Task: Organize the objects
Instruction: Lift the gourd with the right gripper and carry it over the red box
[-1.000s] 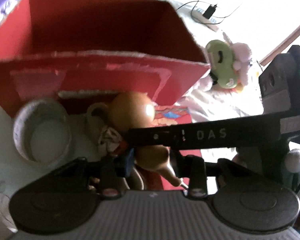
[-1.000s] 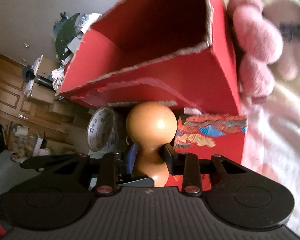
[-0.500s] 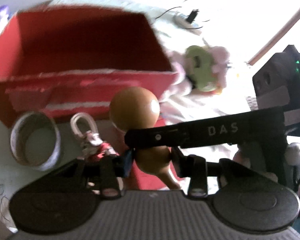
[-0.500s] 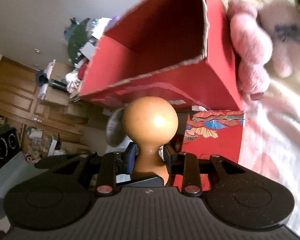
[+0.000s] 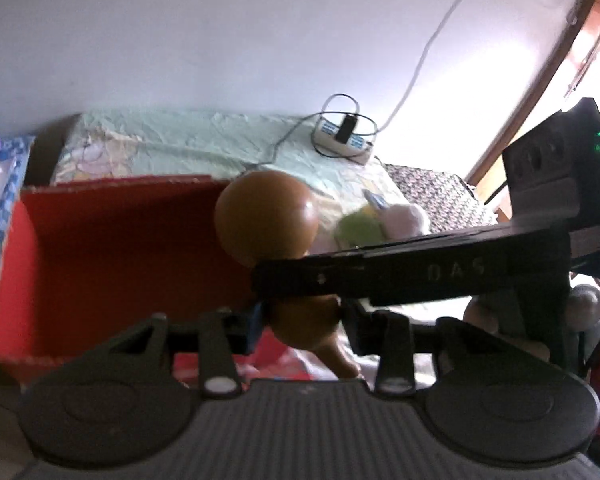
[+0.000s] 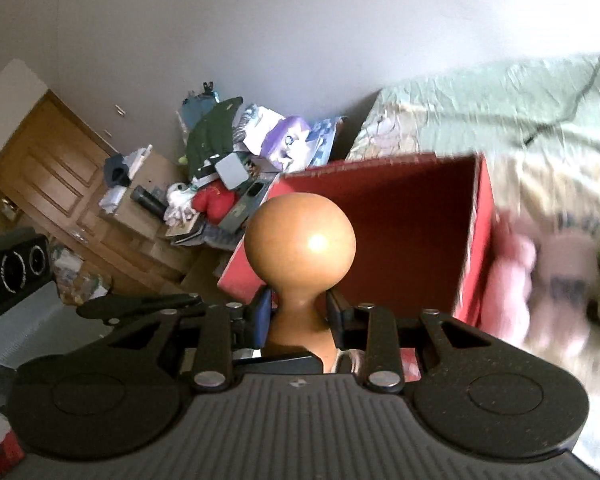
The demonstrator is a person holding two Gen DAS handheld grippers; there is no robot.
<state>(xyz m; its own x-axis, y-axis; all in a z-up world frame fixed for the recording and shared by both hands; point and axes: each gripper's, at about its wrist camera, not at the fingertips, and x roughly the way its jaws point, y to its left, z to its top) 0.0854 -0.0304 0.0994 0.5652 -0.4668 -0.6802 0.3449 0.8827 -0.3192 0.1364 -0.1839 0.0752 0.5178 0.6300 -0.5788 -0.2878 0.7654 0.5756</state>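
Both the left gripper (image 5: 302,316) and right gripper (image 6: 298,312), clamped on the smooth brown wooden gourd (image 6: 300,248), are lifting it from beside to above the open red cardboard box (image 6: 400,236), readying a drop inside.

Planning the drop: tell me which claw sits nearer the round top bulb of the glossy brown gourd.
Right. The right claw grips the gourd's neck just under that bulb; the left claw grips its lower body, farther down.
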